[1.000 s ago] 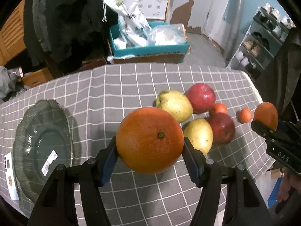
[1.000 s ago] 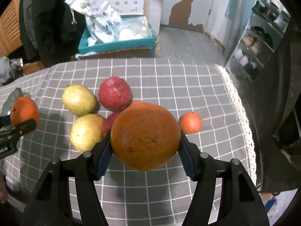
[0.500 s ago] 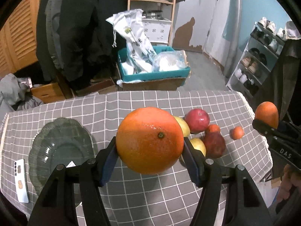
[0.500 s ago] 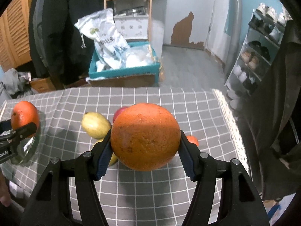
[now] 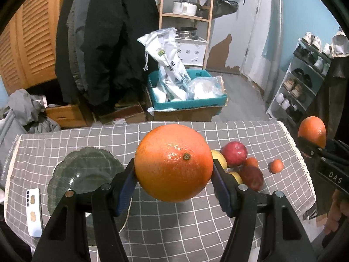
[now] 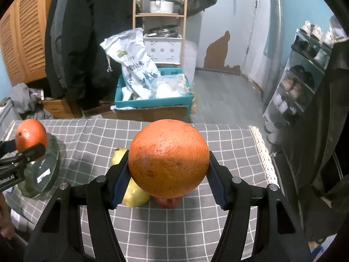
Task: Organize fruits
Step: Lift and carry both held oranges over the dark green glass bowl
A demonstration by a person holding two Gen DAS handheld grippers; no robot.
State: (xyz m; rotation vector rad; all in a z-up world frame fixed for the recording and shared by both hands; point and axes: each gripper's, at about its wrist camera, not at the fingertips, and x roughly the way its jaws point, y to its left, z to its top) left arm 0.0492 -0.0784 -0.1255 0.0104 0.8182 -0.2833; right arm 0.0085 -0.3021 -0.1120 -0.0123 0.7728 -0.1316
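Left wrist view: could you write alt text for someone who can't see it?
A large orange is clamped between two black fingers above a grey checked tablecloth. A green glass plate sits left; apples and pears lie right.

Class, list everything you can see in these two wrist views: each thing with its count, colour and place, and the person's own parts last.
oranges: two, orange, one in each gripper
apples: two, red, table's right
pears: two, yellow, beside the apples
tangerines: two, orange, by the apples
glass plate: one, dark green, table's left
phone: one, white, left of the plate
tablecloth: one, grey with white checks, on the table
box: one, teal, on the floor, holding white bags
left gripper: black, jaws shut on an orange
right gripper: black, jaws shut on an orange
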